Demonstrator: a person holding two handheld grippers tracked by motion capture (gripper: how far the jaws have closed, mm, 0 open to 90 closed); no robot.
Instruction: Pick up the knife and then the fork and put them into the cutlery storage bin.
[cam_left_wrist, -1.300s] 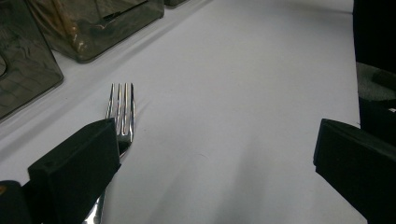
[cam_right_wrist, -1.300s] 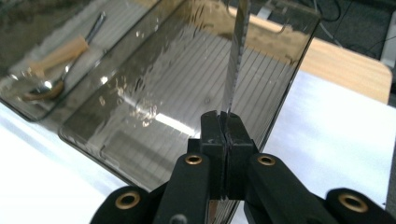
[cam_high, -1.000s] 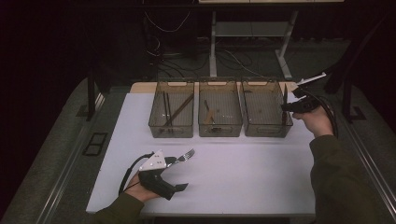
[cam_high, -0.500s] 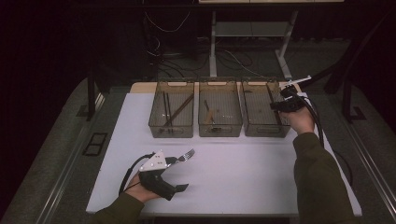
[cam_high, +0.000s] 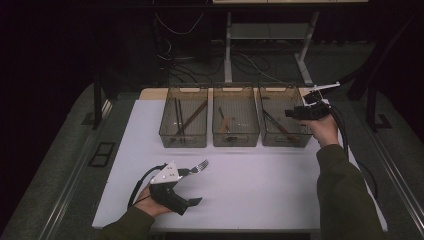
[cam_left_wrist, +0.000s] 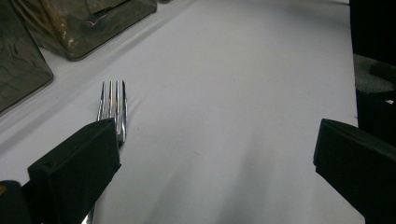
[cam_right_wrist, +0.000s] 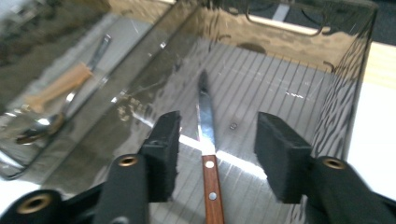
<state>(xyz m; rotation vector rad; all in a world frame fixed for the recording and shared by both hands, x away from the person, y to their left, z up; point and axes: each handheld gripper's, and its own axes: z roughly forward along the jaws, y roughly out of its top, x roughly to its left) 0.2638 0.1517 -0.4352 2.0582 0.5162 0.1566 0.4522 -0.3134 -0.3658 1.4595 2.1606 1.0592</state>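
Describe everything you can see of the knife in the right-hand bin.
The knife has a shiny steel blade tapering to a point and a reddish-brown wooden handle with pale rivets. It lies flat on the ribbed floor of the clear smoky plastic bin, tip pointing at the far wall. The right gripper hangs above it; its jaws have just been opening and stand apart on either side, not pressing it.

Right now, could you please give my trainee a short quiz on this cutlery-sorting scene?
1. True or false: the right claw grips the knife.
2. How many clear bins stand on the table?
3. What lies by the left claw: A spoon, B fork, C chopsticks?

Key:
1. False; its jaws, just opening, stand apart above the knife lying in the right bin.
2. Three.
3. B.
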